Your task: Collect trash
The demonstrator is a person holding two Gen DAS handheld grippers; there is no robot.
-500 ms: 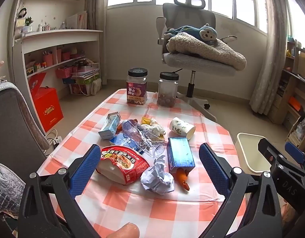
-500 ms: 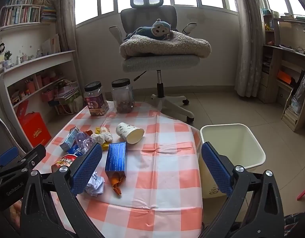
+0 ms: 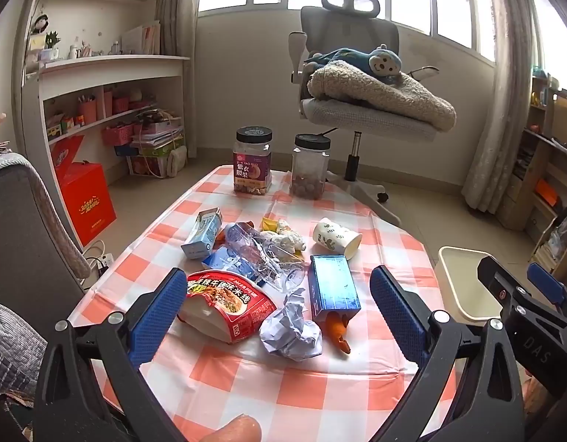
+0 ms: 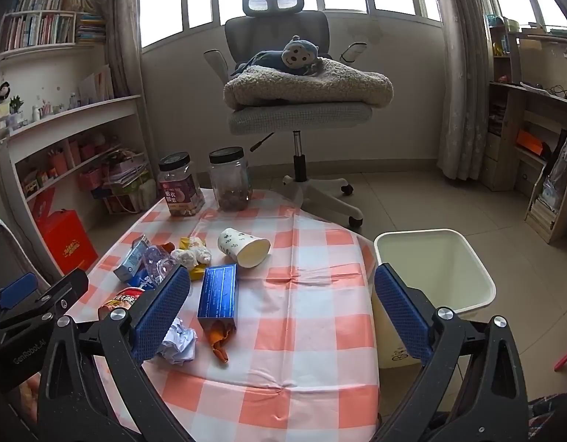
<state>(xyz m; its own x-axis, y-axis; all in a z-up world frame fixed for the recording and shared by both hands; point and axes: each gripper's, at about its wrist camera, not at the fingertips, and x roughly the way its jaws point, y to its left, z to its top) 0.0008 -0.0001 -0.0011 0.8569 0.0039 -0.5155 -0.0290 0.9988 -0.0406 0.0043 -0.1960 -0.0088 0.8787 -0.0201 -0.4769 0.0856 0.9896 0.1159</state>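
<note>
Trash lies on the checked table: a red noodle bowl, a crumpled paper ball, a blue box with orange peel at its end, a crushed clear bottle, a milk carton and a tipped paper cup. The cream bin stands on the floor right of the table. My left gripper is open and empty above the near trash. My right gripper is open and empty above the table's right part, near the blue box.
Two black-lidded jars stand at the table's far end. A grey office chair with a blanket and plush monkey is behind it. Shelves line the left wall, with a red box on the floor.
Both grippers have barely moved; the views are almost the same. Nothing on the table has shifted.
</note>
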